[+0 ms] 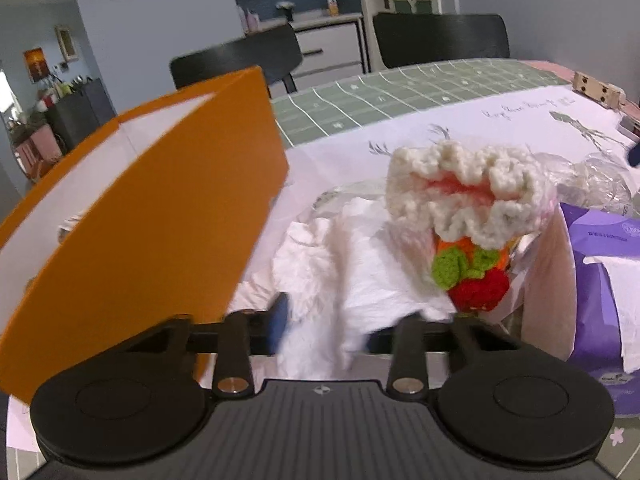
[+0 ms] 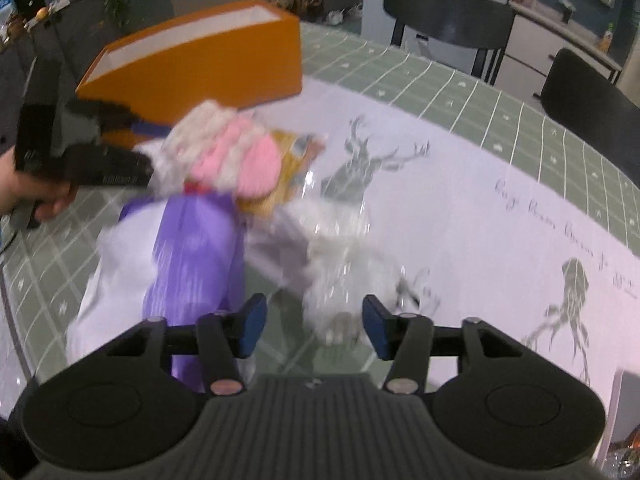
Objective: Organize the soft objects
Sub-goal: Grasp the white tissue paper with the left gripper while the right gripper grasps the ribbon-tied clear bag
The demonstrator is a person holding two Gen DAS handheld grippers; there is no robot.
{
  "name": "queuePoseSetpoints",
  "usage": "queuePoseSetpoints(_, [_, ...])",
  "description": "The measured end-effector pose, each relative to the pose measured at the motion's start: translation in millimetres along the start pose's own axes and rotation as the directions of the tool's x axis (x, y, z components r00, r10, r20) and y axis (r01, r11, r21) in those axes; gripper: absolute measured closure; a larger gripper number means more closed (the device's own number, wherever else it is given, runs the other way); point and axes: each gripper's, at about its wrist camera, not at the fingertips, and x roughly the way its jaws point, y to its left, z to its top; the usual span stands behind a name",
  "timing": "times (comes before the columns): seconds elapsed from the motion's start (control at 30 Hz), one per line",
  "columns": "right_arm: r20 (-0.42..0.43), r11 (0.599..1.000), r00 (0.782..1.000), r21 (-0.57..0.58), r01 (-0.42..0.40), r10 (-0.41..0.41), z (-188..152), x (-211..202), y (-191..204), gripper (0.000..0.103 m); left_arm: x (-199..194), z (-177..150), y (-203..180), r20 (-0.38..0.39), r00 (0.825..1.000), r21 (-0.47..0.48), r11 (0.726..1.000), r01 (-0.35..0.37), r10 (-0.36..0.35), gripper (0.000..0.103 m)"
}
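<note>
Your left gripper [image 1: 326, 322] is clamped on crumpled white tissue [image 1: 340, 264], which could tear or drag the white, pink-centred crocheted piece [image 1: 464, 192] on the pile to its right, short of the orange cardboard box [image 1: 152, 208] at left. Your right gripper [image 2: 314, 322] stands apart, holding nothing, over crinkled clear plastic [image 2: 344, 240].

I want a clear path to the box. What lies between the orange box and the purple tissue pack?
In the left wrist view, crumpled white tissue fills the stretch between the orange box and the purple tissue pack, with the crocheted flower standing nearer the pack.
</note>
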Motion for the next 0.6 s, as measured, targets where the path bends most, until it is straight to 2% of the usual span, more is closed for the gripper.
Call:
queuePoseSetpoints(0.07, [-0.001,1.000,1.000,-0.004,0.014,-0.014,10,12,-1,0.040,2,1,0,-0.014,1.000,-0.005,1.000,0.012,-0.012,0.084])
queuePoseSetpoints(0.13, [-0.016,0.999,0.999,-0.020,0.033,-0.033,18,25,-1,0.039,1,2,0,-0.016,1.000,-0.007,1.000,0.019,-0.019,0.094])
queuePoseSetpoints(0.27, [-0.053,0.995,0.995,-0.053,0.081,-0.084,29,50,-5,0.035,-6,-1,-4,0.011,1.000,0.032,0.999,-0.012,0.012,0.099])
queuePoseSetpoints(0.33, [-0.075,0.994,0.993,-0.058,0.093,-0.097,32,60,-9,0.035,-12,-3,-6,0.020,1.000,0.057,0.998,-0.018,0.017,0.100])
queuePoseSetpoints(0.47, [-0.100,0.993,0.990,-0.060,0.097,-0.103,30,72,-15,0.036,-24,-3,1,0.033,0.999,0.037,0.999,0.003,-0.004,0.100])
queuePoseSetpoints(0.6, [-0.099,0.993,0.989,-0.064,0.102,-0.108,26,71,-16,0.044,-33,-3,9,0.047,0.999,0.008,1.000,0.005,-0.006,0.100])
